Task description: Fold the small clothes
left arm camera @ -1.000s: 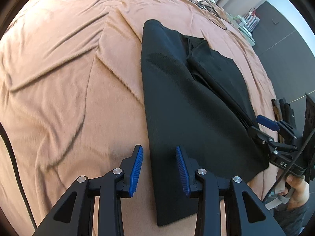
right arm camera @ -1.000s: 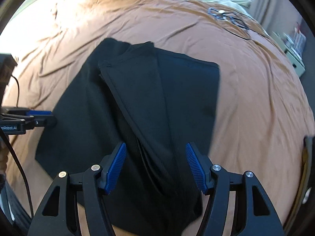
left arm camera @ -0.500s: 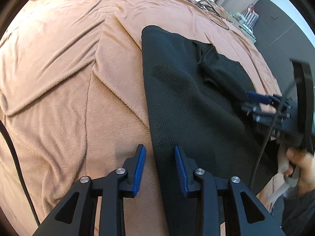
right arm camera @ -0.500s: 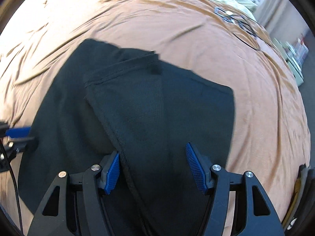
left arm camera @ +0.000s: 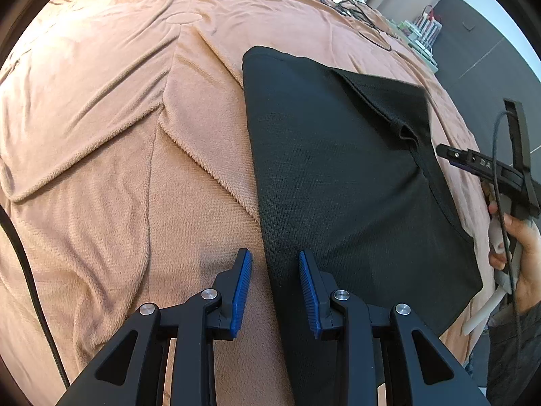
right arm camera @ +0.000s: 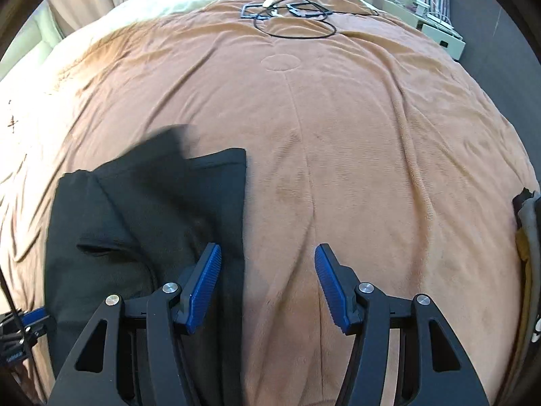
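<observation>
On the brown blanket (left arm camera: pixel 101 169) lies a black garment (left arm camera: pixel 338 186); both grippers' fingers (left arm camera: pixel 241 287) gape, gripping nothing

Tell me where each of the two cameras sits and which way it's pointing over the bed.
Left wrist: on the left gripper, looking steeply down its open fingers at the black garment's left edge on the brown blanket; the right gripper and the hand holding it show at the right.
Right wrist: on the right gripper, looking down past the garment's right edge along the blanket toward the cables; the left gripper's tip shows at lower left.
Shared: garment, blanket, cables, each other's gripper.
</observation>
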